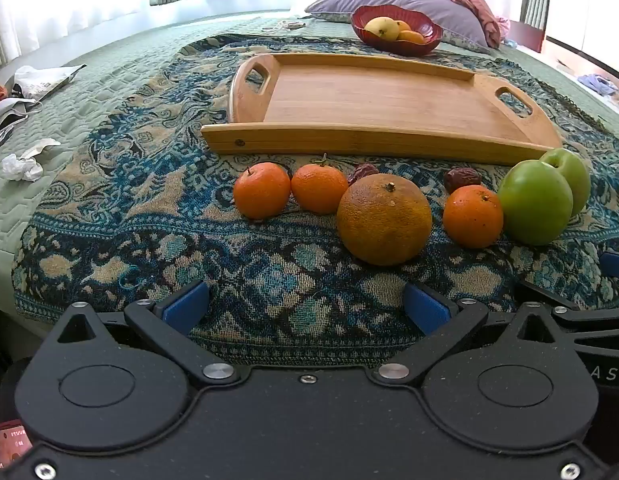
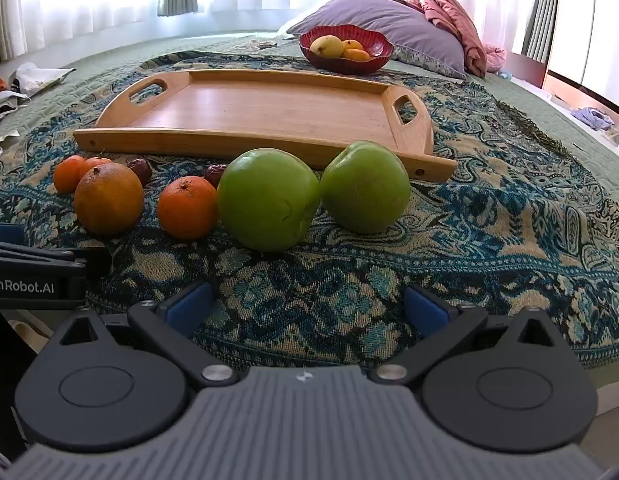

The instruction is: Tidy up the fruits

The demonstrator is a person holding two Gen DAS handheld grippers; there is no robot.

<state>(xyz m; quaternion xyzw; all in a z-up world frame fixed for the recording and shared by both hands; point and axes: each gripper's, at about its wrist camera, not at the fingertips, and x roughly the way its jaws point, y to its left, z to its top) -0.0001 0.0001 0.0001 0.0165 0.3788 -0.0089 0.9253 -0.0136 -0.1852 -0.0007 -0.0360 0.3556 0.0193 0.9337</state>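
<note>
A row of fruit lies on a patterned blue throw in front of an empty wooden tray (image 1: 365, 136) (image 2: 261, 140). From left: two small oranges (image 1: 261, 190), a big dull orange (image 1: 384, 219) (image 2: 108, 198), a third small orange (image 1: 472, 216) (image 2: 187, 207), two green apples (image 1: 535, 202) (image 2: 267, 199) (image 2: 365, 187). Two brown dates (image 1: 462, 178) (image 2: 141, 169) lie behind them. My left gripper (image 1: 307, 308) stands open, short of the big orange. My right gripper (image 2: 307, 308) is open, short of the apples, nothing between its blue pads.
A red bowl (image 1: 397, 28) (image 2: 345, 50) holding yellow and orange fruit sits beyond the tray, by a purple pillow (image 2: 385, 20). Crumpled paper (image 1: 23, 166) and wrappers lie on the green bedspread at left. The left gripper's side (image 2: 29, 276) shows at the right view's left edge.
</note>
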